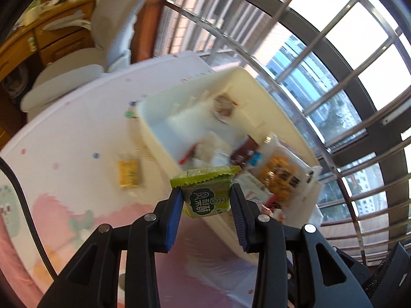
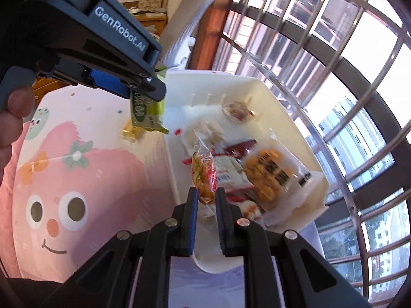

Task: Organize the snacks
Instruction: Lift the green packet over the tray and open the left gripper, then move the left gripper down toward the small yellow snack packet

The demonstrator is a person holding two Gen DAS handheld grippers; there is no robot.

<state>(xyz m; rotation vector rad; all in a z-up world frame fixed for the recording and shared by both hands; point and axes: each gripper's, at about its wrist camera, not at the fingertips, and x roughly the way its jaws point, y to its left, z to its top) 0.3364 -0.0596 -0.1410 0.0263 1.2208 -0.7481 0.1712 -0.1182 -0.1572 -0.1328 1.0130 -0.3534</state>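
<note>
My left gripper (image 1: 206,196) is shut on a green snack packet (image 1: 205,191) and holds it in the air above the near edge of a white bin (image 1: 246,77). In the right wrist view the same gripper (image 2: 147,97) hangs with the green packet (image 2: 146,115) at the bin's left side. My right gripper (image 2: 206,195) is shut on an orange-red snack packet (image 2: 204,172) over the white bin (image 2: 267,87). The bin holds several snacks, among them an orange cracker pack (image 2: 269,172). A yellow snack (image 1: 129,173) lies on the table left of the bin.
The table wears a pink cartoon cloth (image 2: 77,179). A barred window (image 2: 334,51) runs along the far right side. A grey chair (image 1: 69,79) and a wooden cabinet (image 1: 51,38) stand beyond the table at the left.
</note>
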